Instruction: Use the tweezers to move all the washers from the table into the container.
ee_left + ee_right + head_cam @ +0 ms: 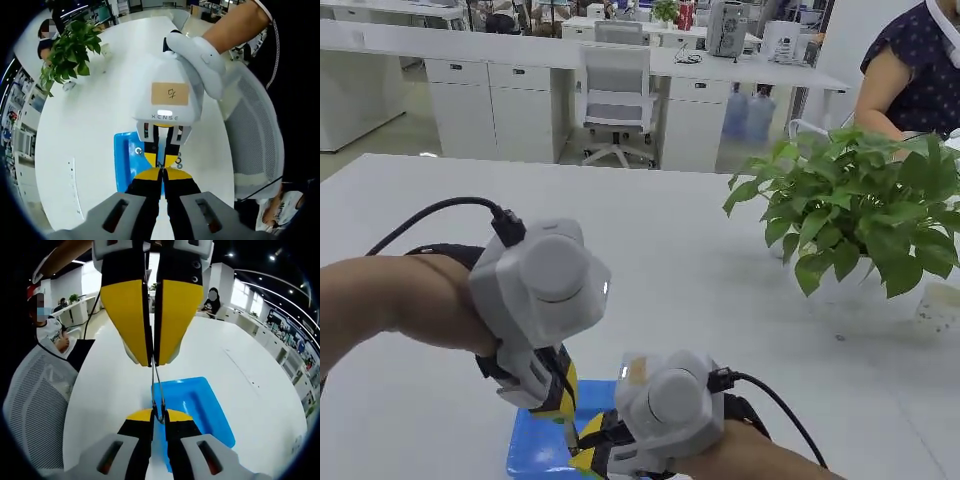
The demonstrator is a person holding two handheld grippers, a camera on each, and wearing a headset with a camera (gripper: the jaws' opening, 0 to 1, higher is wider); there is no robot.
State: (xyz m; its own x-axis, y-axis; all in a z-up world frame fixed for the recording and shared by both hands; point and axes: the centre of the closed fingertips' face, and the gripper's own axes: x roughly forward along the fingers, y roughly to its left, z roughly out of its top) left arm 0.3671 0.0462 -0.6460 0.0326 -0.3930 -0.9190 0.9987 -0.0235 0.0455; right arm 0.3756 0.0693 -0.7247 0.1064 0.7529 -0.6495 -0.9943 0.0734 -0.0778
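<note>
In the head view, the left gripper (563, 400) is held up at the left and the right gripper (588, 445) lower down. Their yellow-tipped jaws are brought close together above a blue container (532, 455) that rests on the white table (700, 260). How far the jaws are closed cannot be told here. A potted plant (860, 215) is seen standing well apart on the right. In the left gripper view, the left gripper (162, 172) is seen with its jaws pressed nearly together, tip to tip with the right gripper (163, 160). The container (124, 172) lies below them, and a small washer (138, 150) is seen inside it. In the right gripper view, the thin metal tweezers (155, 385) are stretched between the two tools. They are pinched at one end by the narrowly closed jaws of the left gripper (152, 360) and at the other by the closed jaws of the right gripper (156, 416). The container (205, 405) is seen just beneath.
</note>
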